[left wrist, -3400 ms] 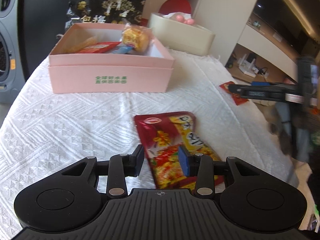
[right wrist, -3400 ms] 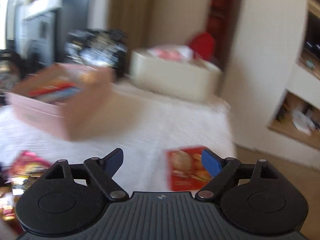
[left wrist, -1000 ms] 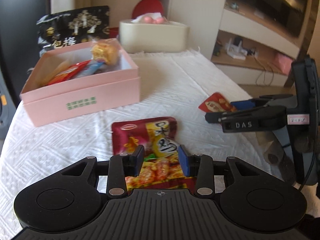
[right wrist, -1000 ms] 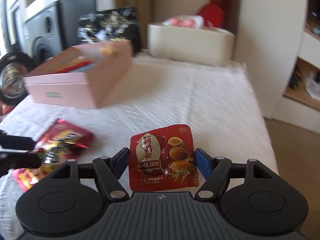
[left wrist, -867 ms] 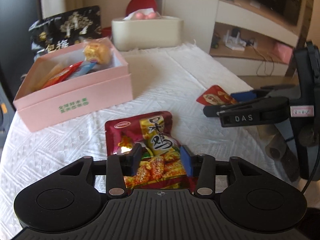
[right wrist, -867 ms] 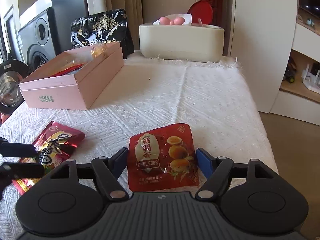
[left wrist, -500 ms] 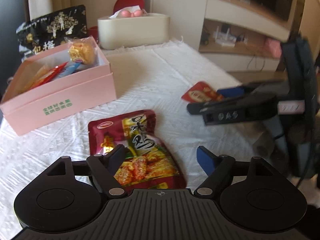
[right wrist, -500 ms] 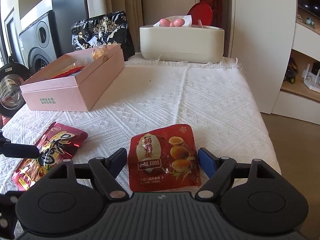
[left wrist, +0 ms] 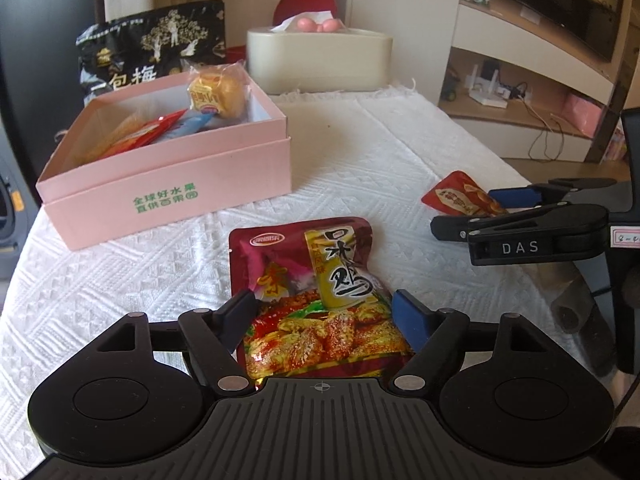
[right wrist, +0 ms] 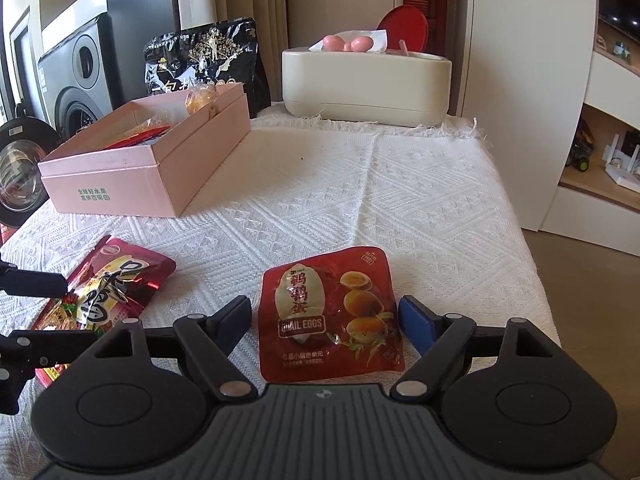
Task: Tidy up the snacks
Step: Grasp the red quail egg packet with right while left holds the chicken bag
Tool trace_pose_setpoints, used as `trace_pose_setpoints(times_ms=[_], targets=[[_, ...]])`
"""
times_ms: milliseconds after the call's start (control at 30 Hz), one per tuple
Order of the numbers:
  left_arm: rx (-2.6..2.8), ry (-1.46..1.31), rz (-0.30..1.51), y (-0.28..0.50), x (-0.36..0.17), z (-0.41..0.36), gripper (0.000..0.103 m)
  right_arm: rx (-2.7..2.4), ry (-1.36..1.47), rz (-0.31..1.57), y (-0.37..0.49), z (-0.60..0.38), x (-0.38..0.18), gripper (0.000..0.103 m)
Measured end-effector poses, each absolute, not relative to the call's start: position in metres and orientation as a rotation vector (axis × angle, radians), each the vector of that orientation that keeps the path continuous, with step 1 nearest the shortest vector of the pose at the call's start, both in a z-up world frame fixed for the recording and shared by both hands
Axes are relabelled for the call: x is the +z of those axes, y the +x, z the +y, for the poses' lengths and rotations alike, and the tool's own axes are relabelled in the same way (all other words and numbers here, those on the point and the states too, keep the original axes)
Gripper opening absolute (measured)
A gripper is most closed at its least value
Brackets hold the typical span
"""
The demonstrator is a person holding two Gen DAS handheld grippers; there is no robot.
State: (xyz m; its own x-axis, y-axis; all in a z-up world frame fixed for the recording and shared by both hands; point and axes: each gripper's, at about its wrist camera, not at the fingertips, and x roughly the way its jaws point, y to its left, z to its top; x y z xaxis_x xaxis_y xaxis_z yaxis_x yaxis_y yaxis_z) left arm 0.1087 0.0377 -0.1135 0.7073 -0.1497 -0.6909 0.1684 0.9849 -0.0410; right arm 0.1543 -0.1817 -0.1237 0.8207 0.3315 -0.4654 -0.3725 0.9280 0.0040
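We are partway through tidying snacks on a table covered with a white woven cloth [right wrist: 400,184]. Toward the back left sits an open pink box [left wrist: 168,184], which already contains several wrapped snacks, including a round golden one [left wrist: 216,94] leaning in its far corner, so we judge part of the sorting done. Two packets remain out on the cloth. Our left gripper [left wrist: 322,312] is spread wide, its jaws either side of a dark red chicken-snack pouch [left wrist: 316,292] that lies flat on the cloth; the pads do not press it, so nothing is held. Our right gripper [right wrist: 324,316] is opening at this moment, and a red quail-egg packet [right wrist: 330,314] lies flat between its jaws with a gap showing on each side, so it too holds nothing. The two packets lie near each other, both well in front of the box. Behind the box stand a black snack bag [right wrist: 204,68] and a cream tissue holder [right wrist: 366,86]. What seems left is to grasp each packet and carry it into the pink box.
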Motion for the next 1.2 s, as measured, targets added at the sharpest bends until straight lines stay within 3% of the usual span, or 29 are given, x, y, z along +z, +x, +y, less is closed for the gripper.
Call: trace_pose_setpoints(times_ms=[467,1200], targets=[[-0.163,-0.109,0.783,0.118,-0.12,0.054,0.096,0.373,-0.093,0.479,0.154,-0.181,-0.123,0.083],[-0.141,0.023,0.742,0.124,-0.129,0.039,0.096,0.374,-0.098,0.481,0.154,-0.181,-0.124,0.086]])
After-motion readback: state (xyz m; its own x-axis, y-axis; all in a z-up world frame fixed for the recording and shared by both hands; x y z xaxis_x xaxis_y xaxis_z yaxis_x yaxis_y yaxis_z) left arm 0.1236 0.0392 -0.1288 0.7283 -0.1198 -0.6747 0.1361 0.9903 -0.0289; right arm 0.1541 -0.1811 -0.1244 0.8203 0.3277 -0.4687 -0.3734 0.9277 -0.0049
